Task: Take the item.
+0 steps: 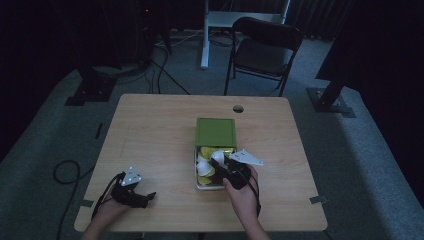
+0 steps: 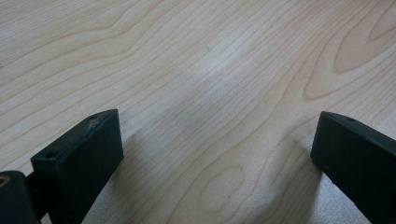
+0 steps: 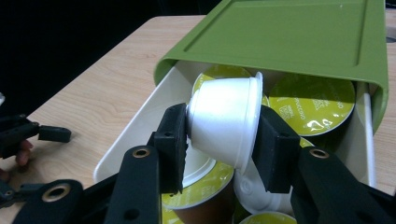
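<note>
A green box (image 1: pixel 215 131) lies mid-table with its white drawer (image 1: pixel 196 170) pulled out toward me. Several coffee capsules with yellow-green lids (image 3: pixel 313 105) lie in the drawer (image 3: pixel 135 135). Just above them my right gripper (image 3: pixel 224 128) is shut on a white capsule (image 3: pixel 226 109), one pad on each side. In the high view the right gripper (image 1: pixel 217 162) hovers over the drawer with that white capsule (image 1: pixel 218 156). My left gripper (image 1: pixel 149 196) rests low at the table's front left. Its jaws stand wide apart over bare wood, so the left gripper (image 2: pixel 217 126) is open and holds nothing.
The wooden table (image 1: pixel 150 135) has a cable hole (image 1: pixel 238 108) near its far edge. A black folding chair (image 1: pixel 265 47) and desk legs stand beyond it. A cable (image 1: pixel 65 172) loops on the floor at the left. The left gripper (image 3: pixel 46 134) shows off the drawer's left side.
</note>
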Tool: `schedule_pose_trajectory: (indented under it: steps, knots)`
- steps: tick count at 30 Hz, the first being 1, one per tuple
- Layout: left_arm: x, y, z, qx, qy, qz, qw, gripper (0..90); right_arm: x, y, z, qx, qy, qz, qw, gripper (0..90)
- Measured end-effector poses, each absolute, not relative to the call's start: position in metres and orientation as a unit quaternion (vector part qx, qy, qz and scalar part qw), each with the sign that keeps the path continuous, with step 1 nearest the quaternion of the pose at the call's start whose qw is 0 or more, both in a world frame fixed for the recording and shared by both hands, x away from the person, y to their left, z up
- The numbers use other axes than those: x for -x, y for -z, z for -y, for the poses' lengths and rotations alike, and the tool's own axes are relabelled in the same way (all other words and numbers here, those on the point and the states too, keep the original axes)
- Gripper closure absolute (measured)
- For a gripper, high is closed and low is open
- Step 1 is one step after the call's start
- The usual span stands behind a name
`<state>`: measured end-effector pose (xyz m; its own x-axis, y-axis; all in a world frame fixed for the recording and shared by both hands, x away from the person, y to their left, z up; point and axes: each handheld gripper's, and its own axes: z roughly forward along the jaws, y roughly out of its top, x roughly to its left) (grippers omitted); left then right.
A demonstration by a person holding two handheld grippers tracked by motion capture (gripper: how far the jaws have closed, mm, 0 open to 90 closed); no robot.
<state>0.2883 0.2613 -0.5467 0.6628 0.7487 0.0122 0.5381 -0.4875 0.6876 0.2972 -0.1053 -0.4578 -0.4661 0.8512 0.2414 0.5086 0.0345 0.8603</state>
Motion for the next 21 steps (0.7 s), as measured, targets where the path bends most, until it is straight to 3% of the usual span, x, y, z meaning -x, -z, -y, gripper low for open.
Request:
schedule_pose_trajectory:
  steps: [21]
  knots:
    - [-0.288,0.546,-0.262,-0.849,-0.157,-0.379,0.334,2.2,-0.284,0.438,0.114,-0.464,-0.517,-0.697,0.176,58.2]
